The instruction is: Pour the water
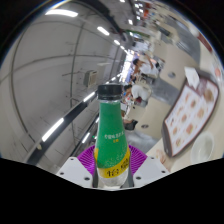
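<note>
A green plastic bottle (111, 128) with a white cap and a yellow band at its base stands up between my fingers. My gripper (111, 165) is shut on the bottle's lower part, both purple pads (90, 160) pressing its sides. The bottle is lifted high; behind it I see ceiling and far room, no surface under it. The view is tilted, the room leaning. No cup or vessel shows.
A ceiling with long strip lights (62, 12) fills the space behind the bottle. A standing signboard with rows of pictures (189, 112) is at the right. Tables, chairs and people (140, 72) show far off beyond the bottle.
</note>
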